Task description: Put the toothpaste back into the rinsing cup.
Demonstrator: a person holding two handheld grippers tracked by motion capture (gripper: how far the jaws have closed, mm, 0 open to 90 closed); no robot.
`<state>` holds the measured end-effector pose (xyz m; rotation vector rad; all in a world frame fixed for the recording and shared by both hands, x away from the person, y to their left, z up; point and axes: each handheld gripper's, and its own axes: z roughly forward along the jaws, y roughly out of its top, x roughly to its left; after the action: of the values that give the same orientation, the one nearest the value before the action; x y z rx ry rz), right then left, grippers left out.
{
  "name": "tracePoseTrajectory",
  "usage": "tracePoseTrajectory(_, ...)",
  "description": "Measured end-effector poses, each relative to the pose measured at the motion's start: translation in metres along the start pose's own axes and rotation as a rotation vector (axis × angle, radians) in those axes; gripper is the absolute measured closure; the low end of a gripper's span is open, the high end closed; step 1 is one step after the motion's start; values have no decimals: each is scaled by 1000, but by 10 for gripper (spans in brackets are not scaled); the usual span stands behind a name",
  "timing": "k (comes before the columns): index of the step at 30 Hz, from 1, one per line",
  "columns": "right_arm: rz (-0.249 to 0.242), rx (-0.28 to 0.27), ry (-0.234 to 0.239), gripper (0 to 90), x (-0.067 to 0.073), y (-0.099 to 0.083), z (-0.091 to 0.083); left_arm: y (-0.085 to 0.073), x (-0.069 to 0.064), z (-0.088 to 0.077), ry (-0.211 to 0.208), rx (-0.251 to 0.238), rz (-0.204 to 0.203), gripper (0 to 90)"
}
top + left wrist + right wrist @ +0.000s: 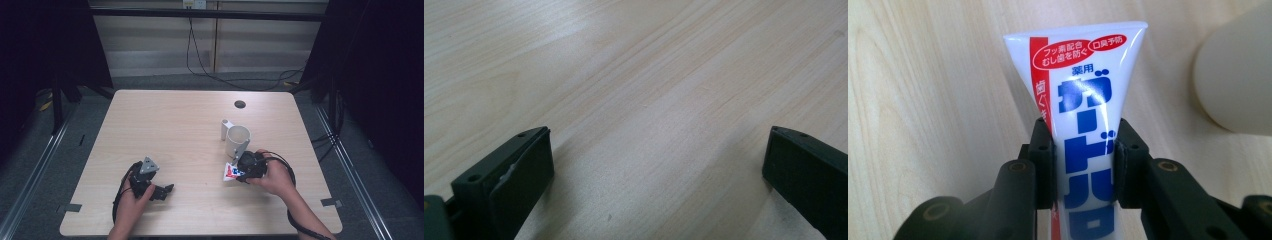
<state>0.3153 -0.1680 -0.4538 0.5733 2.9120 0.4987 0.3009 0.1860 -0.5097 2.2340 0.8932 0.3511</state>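
Light wooden worktop (165,125). White plastic toothpaste tube with blue and red print (1083,115): clamped between the right gripper (1083,150) jaws, toward the front right. Cream ceramic mug (237,140): just behind it. Left gripper (659,165): jaws apart, near the front left edge.

— The table (165,125)?
— Pale wood grain, smooth and faintly sheeny.
— The toothpaste tube (1088,150)?
— Glossy white plastic, printed red and blue.
— The mug (237,141)?
— Matt cream. The right gripper (1083,155) is matt black plastic.
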Motion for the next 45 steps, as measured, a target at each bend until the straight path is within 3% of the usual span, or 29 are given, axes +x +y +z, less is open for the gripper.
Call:
tracePoseTrajectory(7, 77, -138, -2, 683, -1, -9, -20, 0, 0, 0, 0, 0, 0, 0)
tracePoseTrajectory(14, 147, -254, -10, 683, -1, -15, -28, 0, 0, 0, 0, 0, 0, 0)
tracePoseTrajectory(23, 214, -355, -18, 683, -1, -19, -37, 0, 0, 0, 0, 0, 0, 0)
tracePoseTrajectory(45, 320, -521, -24, 687, -4, -29, -54, 0, 0, 0, 0, -2, -3, 0)
